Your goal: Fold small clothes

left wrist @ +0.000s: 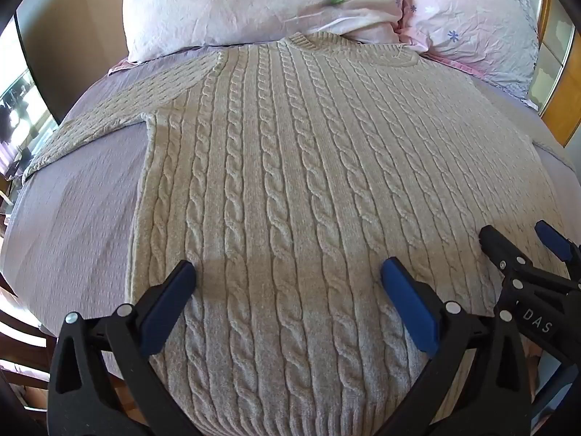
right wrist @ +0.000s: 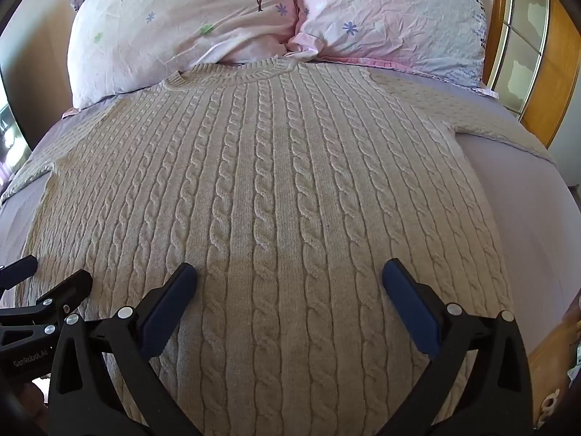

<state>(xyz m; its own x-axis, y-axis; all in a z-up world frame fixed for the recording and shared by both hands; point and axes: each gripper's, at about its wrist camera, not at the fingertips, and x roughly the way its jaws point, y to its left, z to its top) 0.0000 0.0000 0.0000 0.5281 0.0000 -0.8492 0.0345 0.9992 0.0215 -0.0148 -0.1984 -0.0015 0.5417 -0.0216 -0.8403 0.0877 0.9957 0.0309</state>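
Note:
A beige cable-knit sweater [left wrist: 290, 167] lies flat and face up on the bed, collar toward the pillows, and also fills the right wrist view [right wrist: 276, 189]. Its left sleeve [left wrist: 94, 123] stretches out to the left; its right sleeve [right wrist: 483, 120] stretches out to the right. My left gripper [left wrist: 288, 272] is open and empty above the sweater's lower body, left of centre. My right gripper [right wrist: 290, 272] is open and empty above the lower body, right of centre. Each gripper shows at the edge of the other's view: the right one [left wrist: 523, 243] and the left one [right wrist: 47, 272].
The lilac bedsheet [left wrist: 72, 218] lies under the sweater. Two pink floral pillows [left wrist: 254, 3] [right wrist: 392, 18] lean at the head of the bed. A wooden headboard [right wrist: 544, 83] stands at the right. The bed's near wooden edge [right wrist: 552, 356] shows at the lower right.

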